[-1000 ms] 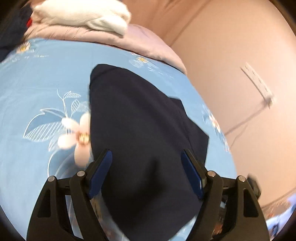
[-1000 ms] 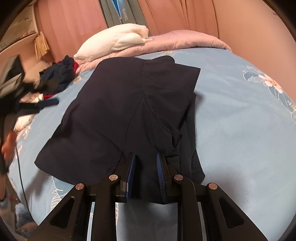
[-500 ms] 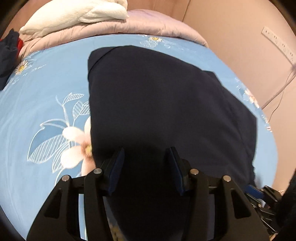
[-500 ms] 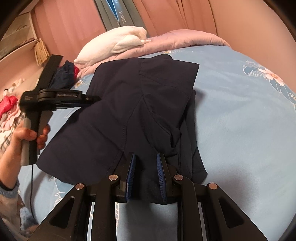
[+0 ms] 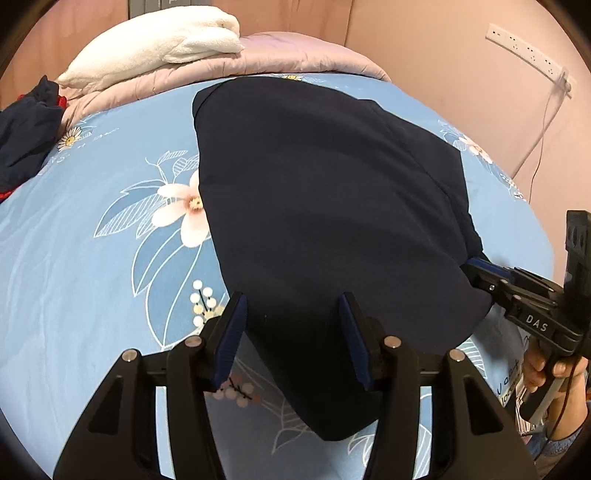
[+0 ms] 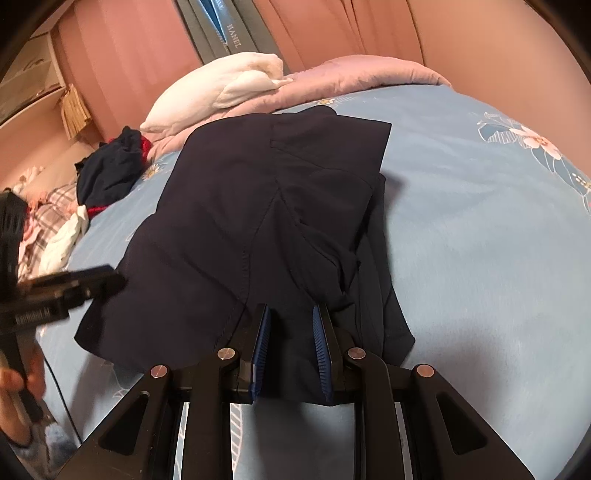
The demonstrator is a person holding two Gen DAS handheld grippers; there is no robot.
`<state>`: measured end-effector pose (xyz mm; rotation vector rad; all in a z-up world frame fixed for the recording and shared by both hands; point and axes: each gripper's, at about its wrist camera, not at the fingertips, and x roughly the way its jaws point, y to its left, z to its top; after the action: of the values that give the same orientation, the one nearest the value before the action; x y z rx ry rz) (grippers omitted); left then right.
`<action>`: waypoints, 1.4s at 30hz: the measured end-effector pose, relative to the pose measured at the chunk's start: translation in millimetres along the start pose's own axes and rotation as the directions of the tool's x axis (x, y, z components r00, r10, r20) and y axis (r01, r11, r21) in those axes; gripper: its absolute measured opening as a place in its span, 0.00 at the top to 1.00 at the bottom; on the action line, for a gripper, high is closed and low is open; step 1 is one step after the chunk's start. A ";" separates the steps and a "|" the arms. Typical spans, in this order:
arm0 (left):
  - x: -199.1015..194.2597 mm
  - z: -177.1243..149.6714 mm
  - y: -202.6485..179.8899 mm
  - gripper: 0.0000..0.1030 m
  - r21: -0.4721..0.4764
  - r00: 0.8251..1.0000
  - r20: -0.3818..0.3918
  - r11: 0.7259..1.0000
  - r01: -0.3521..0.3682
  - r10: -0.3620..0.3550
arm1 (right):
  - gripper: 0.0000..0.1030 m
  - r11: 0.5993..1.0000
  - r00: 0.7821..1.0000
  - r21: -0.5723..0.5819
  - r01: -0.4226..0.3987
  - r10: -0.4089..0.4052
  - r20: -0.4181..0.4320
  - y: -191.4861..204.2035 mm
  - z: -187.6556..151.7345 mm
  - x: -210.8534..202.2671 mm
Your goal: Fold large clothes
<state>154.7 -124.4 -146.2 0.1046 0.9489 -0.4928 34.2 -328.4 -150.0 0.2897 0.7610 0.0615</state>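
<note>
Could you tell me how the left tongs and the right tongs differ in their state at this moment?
The left tongs stand open over the dark garment, after some opening and closing; the right tongs sit narrow, clamped on its near edge. Both have blue pads and point down at the same garment.

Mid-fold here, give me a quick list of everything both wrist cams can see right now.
dark garment: one, navy, spread flat in the middle of the bed
bedsheet: one, light blue with flower print, under the garment
quilt: one, pale pink, bunched at the far end of the bed
white bundle: one, white, on top of the quilt
clothes pile: one heap, navy, red, plaid and white, at the bed's far left edge
power strip: one, white, on the wall, cord hanging down
curtains: pink, behind the bed
left claw: black with blue pads, open over the garment's near left edge
right claw: black with blue pads, shut on the garment's near edge
</note>
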 end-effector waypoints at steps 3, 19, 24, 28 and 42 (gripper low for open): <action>5.1 0.2 0.5 0.48 -0.007 1.000 -0.015 1.000 0.006 -0.006 | 0.79 1.000 1.000 0.000 -0.001 0.001 0.001 -0.1 0.0 -0.1; -18.4 -23.3 -13.7 0.42 -0.007 0.999 -0.014 0.999 0.045 -0.045 | 0.73 0.999 1.000 0.039 0.008 -0.008 -0.010 -1.1 -5.6 -16.4; -1.3 -26.7 -7.1 0.35 -0.055 0.995 -0.051 0.995 0.081 -0.084 | 0.72 0.999 0.999 0.007 0.041 -0.041 -0.029 3.1 -5.2 -7.0; -4.9 -27.9 -1.8 0.34 -0.088 0.991 -0.048 0.989 0.120 -0.125 | 0.72 0.999 0.998 -0.006 0.049 -0.049 -0.031 5.7 -2.8 -5.3; -16.2 -27.0 15.0 0.15 -0.151 0.989 -0.018 0.979 0.140 -0.144 | 0.34 0.993 0.998 0.097 -0.066 0.063 0.031 -5.4 4.8 -32.4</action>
<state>133.3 -97.3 -151.0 -0.0929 1.0234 -0.5511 13.8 -339.8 -126.5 0.4077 0.7285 0.0813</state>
